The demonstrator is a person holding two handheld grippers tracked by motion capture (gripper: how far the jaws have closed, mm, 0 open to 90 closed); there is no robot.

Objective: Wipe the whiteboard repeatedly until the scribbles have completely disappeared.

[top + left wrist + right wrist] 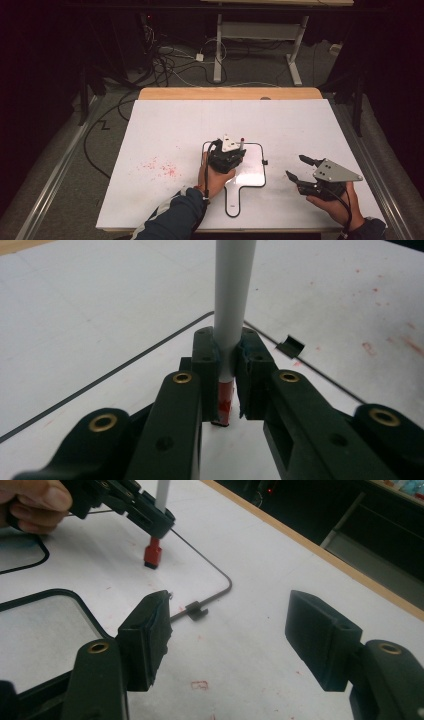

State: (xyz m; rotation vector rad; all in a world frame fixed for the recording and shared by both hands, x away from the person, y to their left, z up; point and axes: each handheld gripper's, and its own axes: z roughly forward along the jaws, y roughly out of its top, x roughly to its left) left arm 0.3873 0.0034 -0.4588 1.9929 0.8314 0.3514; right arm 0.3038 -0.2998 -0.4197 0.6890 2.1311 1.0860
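Note:
A marker (232, 300) with a white barrel and a red lower end stands upright, and my left gripper (231, 367) is shut on it. Its red end (152, 555) points down at a small whiteboard (252, 175) with a black rim and a handle, at or just above the surface. In the high view the left gripper (234, 154) sits over the board's upper left part, with the marker (241, 144) sticking up. My right gripper (295, 166) stands open and holds nothing, to the right of the board. In its own view the right gripper (234, 625) faces the board's rim (220, 580).
A small black clip (196, 611) sits on the board's right rim. Red specks (160, 167) dot the white table cover at the left. The table's wooden far edge (230, 93) shows beyond the cover. Cables (165, 65) and a desk frame (260, 35) lie on the floor behind.

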